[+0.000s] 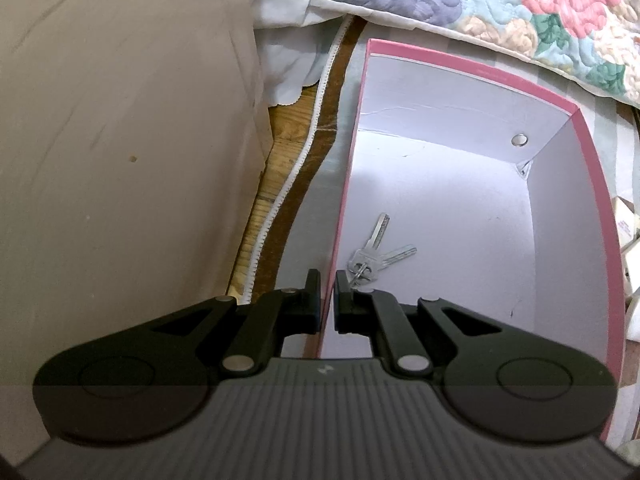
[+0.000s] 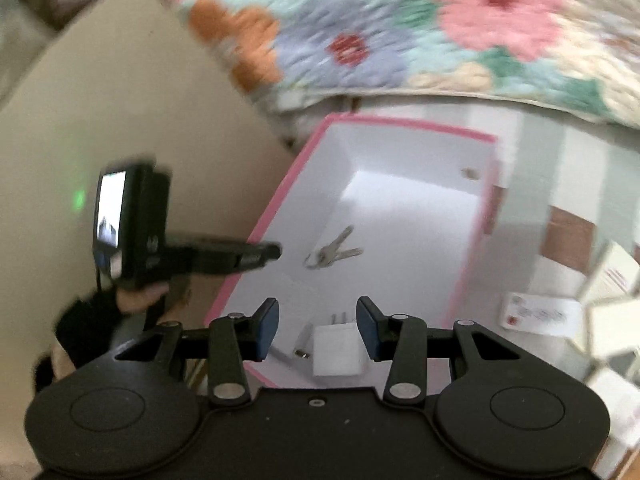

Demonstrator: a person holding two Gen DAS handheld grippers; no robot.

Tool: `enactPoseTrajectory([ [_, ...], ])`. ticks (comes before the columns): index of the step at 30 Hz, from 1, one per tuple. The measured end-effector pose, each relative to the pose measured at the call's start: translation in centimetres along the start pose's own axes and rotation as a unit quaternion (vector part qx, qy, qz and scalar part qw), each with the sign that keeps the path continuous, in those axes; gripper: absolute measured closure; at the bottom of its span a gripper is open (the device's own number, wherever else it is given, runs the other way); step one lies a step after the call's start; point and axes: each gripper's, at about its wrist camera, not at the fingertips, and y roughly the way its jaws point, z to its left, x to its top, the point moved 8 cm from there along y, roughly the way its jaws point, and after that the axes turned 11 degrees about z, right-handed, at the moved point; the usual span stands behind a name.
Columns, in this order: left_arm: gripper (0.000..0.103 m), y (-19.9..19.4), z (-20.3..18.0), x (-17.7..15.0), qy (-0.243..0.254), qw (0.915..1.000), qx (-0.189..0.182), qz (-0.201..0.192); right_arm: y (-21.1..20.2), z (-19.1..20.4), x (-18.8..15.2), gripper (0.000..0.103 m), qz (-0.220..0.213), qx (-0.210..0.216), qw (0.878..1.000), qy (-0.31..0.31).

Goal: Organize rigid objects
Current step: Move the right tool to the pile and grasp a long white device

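A pink-rimmed box with a white inside stands open on the floor. A bunch of keys lies on its bottom. My left gripper is shut on the box's left wall near the front corner. In the right wrist view, which is blurred, the same box holds the keys and a white charger plug with a small white piece beside it. My right gripper hovers open above the plug without touching it. The left gripper, held by a hand, reaches the box wall.
A floral quilt hangs behind the box. A tall beige panel stands to its left, with a strip of wooden floor between them. Several white boxes and a labelled card lie to the right.
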Motion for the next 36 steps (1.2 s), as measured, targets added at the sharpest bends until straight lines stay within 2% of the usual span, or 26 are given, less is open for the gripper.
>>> enactPoseTrajectory([
  [4,0.098,-0.1,0.2,0.1,-0.013,0.9999,-0.01,0.003,-2.9,-4.4,-0.9,0.054,-0.004,0.001,0.996,0.093],
  [8,0.098,-0.1,0.3,0.1,-0.011,0.9998,-0.013,0.004,-4.7,-9.8,-2.3,0.046,-0.015,-0.026,0.981,0.194],
  [9,0.098,-0.1,0.4,0.1,-0.012,0.9998,-0.016,0.004,-5.0,-11.4,-2.7,0.04,-0.023,-0.043,0.974,0.219],
  [10,0.098,-0.2,0.5,0.1,-0.013,0.9998,-0.018,0.003,-5.4,-13.2,-3.0,0.038,-0.03,-0.058,0.967,0.246],
  [13,0.098,-0.7,0.1,-0.2,0.005,0.9999,-0.004,-0.009,-5.7,-18.7,-4.2,0.037,-0.046,-0.084,0.941,0.326],
  [16,0.098,-1.1,-0.4,0.0,0.014,0.9997,0.01,-0.016,-5.2,-22.2,-5.3,0.037,-0.045,-0.067,0.921,0.381],
  [18,0.098,-1.0,-0.1,0.3,0.001,0.9999,0.002,-0.013,-4.5,-24.0,-5.9,0.037,-0.04,-0.061,0.907,0.414],
  [20,0.098,-0.9,0.2,0.4,-0.009,0.9999,-0.009,-0.01,-3.9,-25.3,-6.2,0.037,-0.039,-0.073,0.898,0.431],
  [23,0.098,-1.0,0.3,0.2,-0.011,0.9998,-0.013,-0.012,-2.7,-27.1,-5.7,0.037,-0.034,-0.096,0.894,0.436],
  [30,0.098,-1.0,0.1,0.1,0.001,0.9997,-0.007,-0.024,-0.3,-30.4,-5.5,0.037,-0.031,-0.104,0.873,0.475],
  [33,0.098,-1.0,-0.1,0.0,0.0,0.9997,-0.003,-0.025,0.5,-31.2,-4.9,0.034,-0.022,-0.12,0.871,0.476],
  [36,0.097,-1.0,-0.2,0.0,0.005,0.9996,0.004,-0.028,1.3,-31.1,-4.3,0.031,-0.009,-0.146,0.877,0.458],
])
